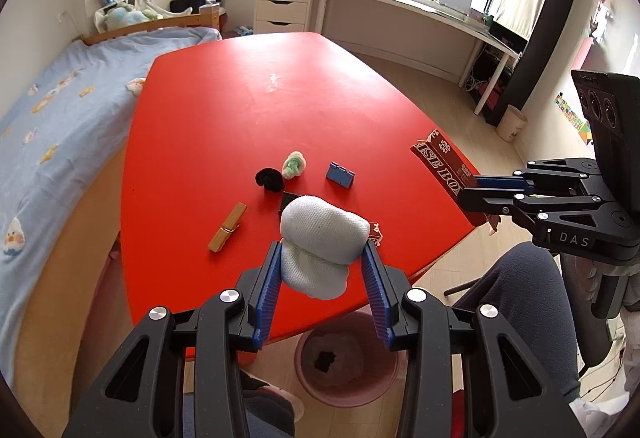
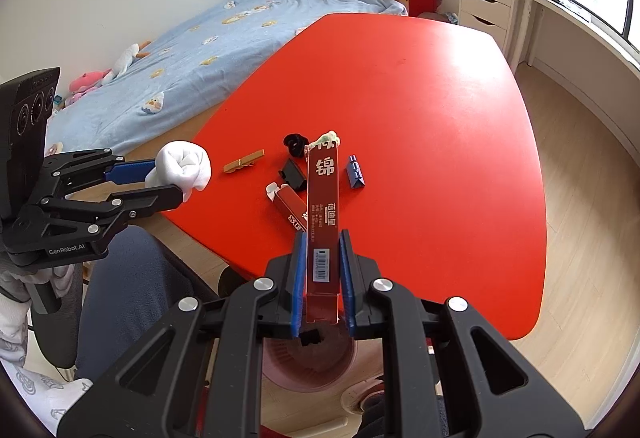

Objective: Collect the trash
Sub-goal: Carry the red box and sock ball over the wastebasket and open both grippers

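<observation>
The left tool pinched a soft, light cloth wad while the right tool clamped a stiff red carton above the counter.

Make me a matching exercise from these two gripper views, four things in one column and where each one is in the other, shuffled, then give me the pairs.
Things:
1. white rolled cloth
2. long red box
3. wooden clothespin
4. pink bin

Places:
A. on the floor below the red table's near edge
B. lying flat on the table
C. clamped in the left gripper
D. clamped in the right gripper

Pairs: 1-C, 2-D, 3-B, 4-A
</observation>
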Tool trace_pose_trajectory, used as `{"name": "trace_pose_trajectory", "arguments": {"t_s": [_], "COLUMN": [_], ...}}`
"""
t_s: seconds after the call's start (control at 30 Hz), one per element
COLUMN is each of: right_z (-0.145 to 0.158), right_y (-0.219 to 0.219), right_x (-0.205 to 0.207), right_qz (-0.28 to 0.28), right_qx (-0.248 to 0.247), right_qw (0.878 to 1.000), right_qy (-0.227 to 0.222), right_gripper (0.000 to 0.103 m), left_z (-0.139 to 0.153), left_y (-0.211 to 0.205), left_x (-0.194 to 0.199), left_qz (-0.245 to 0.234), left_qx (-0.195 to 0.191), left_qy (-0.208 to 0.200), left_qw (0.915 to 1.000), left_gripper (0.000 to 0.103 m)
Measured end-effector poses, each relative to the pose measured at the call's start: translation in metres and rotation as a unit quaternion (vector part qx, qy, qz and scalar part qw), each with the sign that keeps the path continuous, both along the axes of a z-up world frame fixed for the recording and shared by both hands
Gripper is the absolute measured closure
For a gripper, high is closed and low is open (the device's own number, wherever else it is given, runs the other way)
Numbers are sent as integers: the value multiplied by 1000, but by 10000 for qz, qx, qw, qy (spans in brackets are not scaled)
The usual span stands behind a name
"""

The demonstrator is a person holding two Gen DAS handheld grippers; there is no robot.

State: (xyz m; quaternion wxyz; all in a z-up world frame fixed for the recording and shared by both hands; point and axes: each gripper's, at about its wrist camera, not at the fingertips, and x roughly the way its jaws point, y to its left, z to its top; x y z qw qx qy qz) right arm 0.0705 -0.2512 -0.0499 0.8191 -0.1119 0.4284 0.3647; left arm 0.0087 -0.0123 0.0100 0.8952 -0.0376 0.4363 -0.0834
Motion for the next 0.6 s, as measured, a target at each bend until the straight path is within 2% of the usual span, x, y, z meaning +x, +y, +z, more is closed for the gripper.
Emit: {"name": "trace_pose_trajectory", "arguments": {"t_s": [0.37, 0.6], "right_z": [4, -5], "right_y": [-17, -21], "right_x": [-42, -66], "right_qz": [69, 117], "right_qx": [127, 67], "right_qw": [9999, 9998], "right_qy": [40, 129], "right_gripper": [88, 88], "left_z": [1, -6], "left_y": [-10, -19], "left_x": [-24, -47], "left_qz": [-25, -56], "left_qx": [-97, -230], "left_qy": [-37, 33], "left_qw": [9999, 9997], "left_gripper": [64, 64]}}
